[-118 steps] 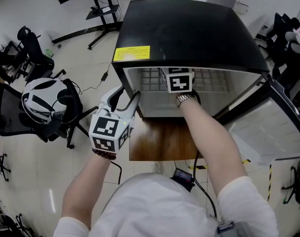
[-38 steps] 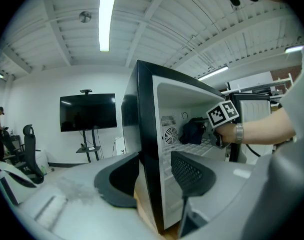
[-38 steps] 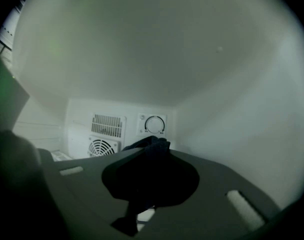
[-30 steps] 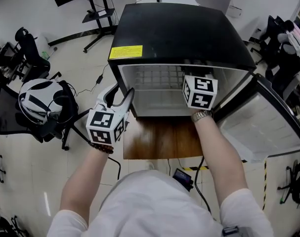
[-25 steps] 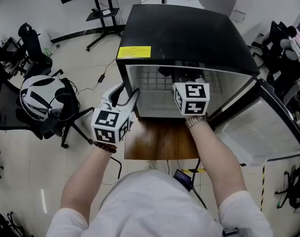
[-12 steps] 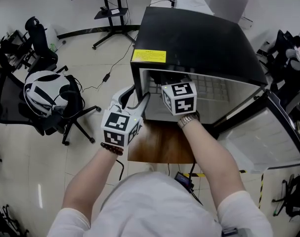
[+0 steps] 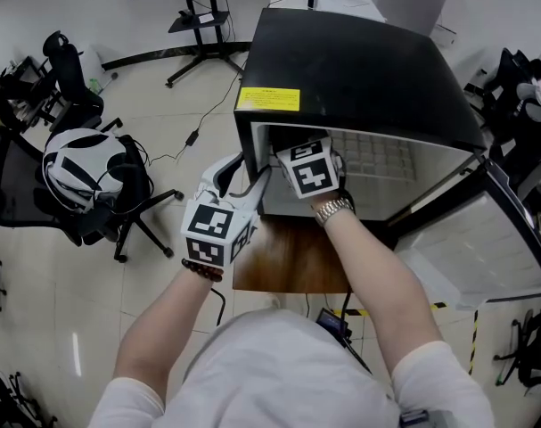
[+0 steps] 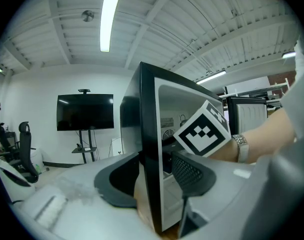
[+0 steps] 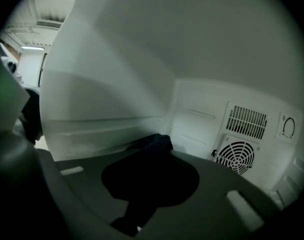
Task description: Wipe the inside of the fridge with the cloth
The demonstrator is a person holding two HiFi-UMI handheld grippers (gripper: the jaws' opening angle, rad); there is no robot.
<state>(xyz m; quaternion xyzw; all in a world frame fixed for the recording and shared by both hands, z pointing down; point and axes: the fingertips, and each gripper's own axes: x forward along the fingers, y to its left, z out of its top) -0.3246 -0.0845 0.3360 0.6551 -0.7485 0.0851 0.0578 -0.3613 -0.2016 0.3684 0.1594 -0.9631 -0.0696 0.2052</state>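
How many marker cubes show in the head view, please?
2: one cube on the left tool, at the fridge front edge; one cube on the right tool, reaching inside.

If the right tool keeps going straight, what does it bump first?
Probably the white inner side wall of the black fridge, near the corner with the vented back wall. The dark cloth pinched in the right tool would touch first; depth is unclear.
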